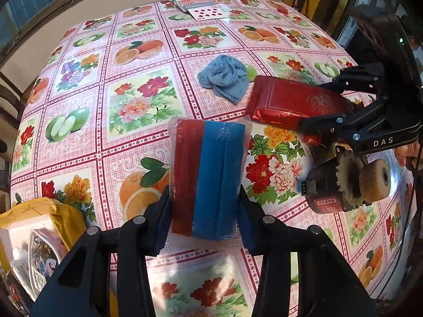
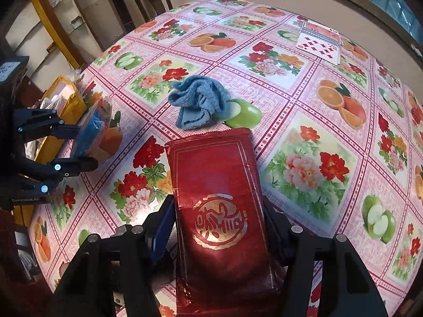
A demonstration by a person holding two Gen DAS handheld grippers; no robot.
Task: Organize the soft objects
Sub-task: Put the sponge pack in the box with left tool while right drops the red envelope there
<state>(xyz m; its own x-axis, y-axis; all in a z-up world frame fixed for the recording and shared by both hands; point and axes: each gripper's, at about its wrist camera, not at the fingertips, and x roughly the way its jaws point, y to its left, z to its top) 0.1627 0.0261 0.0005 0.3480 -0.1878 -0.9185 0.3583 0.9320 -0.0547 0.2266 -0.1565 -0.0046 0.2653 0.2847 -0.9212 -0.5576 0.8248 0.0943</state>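
My left gripper (image 1: 205, 211) is clamped on the sponge pack (image 1: 211, 174), held above the table (image 1: 132, 137). My right gripper (image 2: 219, 227) grips the red pouch (image 2: 219, 211), its far end near the blue cloth (image 2: 198, 100). I judge both should be set down side by side near that cloth, lowered flat before I release, well apart from the cards (image 2: 320, 42).
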